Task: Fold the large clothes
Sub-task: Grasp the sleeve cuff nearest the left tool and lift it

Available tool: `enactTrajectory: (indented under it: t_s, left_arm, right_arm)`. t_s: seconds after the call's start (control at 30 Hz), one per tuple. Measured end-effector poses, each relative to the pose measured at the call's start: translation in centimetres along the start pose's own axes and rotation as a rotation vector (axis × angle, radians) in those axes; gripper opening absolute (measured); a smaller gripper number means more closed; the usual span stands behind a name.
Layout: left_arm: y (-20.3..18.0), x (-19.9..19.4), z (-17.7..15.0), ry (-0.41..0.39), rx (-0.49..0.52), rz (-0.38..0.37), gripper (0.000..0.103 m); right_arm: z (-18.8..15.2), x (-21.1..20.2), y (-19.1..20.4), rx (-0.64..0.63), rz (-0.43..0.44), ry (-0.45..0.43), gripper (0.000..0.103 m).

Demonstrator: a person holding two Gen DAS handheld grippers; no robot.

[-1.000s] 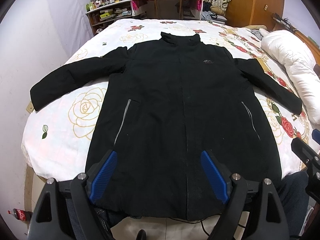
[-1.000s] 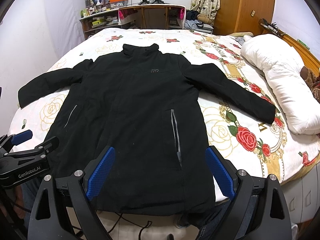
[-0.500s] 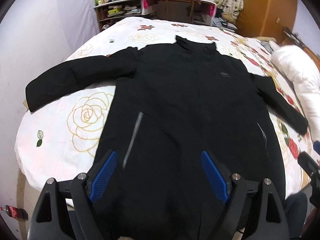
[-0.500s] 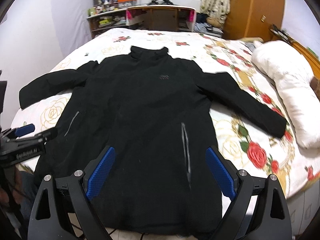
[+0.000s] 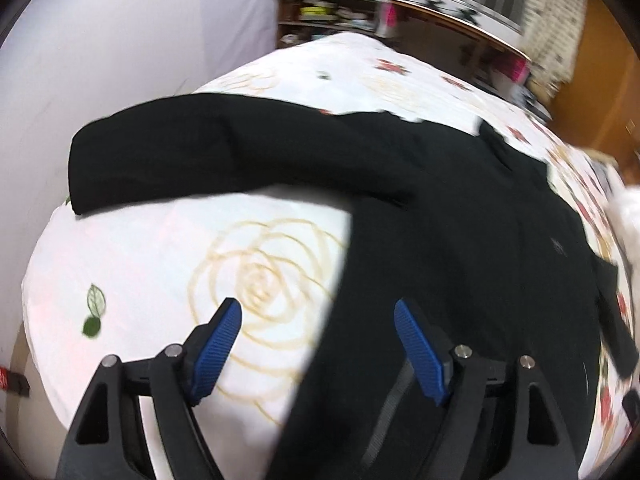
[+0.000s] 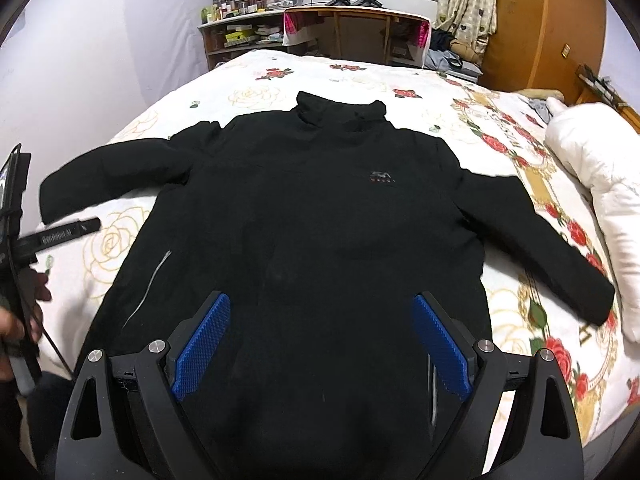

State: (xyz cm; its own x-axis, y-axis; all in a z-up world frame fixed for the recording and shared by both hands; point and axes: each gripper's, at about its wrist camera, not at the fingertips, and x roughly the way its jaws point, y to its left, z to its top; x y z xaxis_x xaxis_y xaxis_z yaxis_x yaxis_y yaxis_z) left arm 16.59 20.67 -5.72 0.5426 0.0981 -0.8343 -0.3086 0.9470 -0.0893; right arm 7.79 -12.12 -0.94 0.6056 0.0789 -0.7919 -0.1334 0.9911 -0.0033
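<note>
A large black jacket (image 6: 320,216) lies flat and face up on the floral bedspread (image 6: 520,312), sleeves spread out, collar toward the far end. In the blurred left wrist view its body (image 5: 460,248) fills the right side and its left sleeve (image 5: 208,156) stretches across above the gripper. My left gripper (image 5: 318,320) is open and empty, above the jacket's left edge and the sheet. My right gripper (image 6: 322,320) is open and empty above the jacket's lower middle. The left gripper also shows at the left edge of the right wrist view (image 6: 60,232).
A white duvet (image 6: 592,184) lies along the bed's right side. A desk (image 6: 356,28) and cluttered shelves (image 6: 240,32) stand beyond the bed. A wooden wardrobe (image 6: 540,24) is at the back right, a white wall (image 5: 100,60) close on the left.
My left gripper has swung left and forward toward the jacket's left sleeve; its view is motion-blurred. My right gripper has moved forward and left over the jacket's lower middle. Both stay open.
</note>
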Motion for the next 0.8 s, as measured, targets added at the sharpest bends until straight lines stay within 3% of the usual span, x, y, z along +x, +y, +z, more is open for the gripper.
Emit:
enactTrajectory:
  t_s: [0.2, 0.33, 0.57, 0.7, 0.8]
  left_arm:
    - [5.6, 4.2, 2.9, 0.023, -0.115, -0.058, 0.08]
    - [10.3, 6.9, 4.2, 0.018, -0.27, -0.096, 0.08]
    - [17.8, 9.8, 4.1, -0.071, -0.534, -0.145, 0.068]
    - [19.5, 10.0, 5.0, -0.155, -0.595, -0.138, 0.067]
    - [21.0, 10.8, 5.6, -0.186, -0.65, -0.125, 0.054]
  right_arm:
    - [1.3, 2.8, 1.6, -0.033, -0.003, 0.019, 0.092]
    - [1.4, 4.5, 2.5, -0.055, 0.002, 0.043, 0.092]
    - [1.2, 6.9, 3.7, -0.085, -0.001, 0.078, 0.092]
    - [1.1, 7.8, 3.9, -0.089, -0.011, 0.098, 0.092]
    - [0.9, 8.1, 3.9, -0.088, -0.017, 0.106, 0.092]
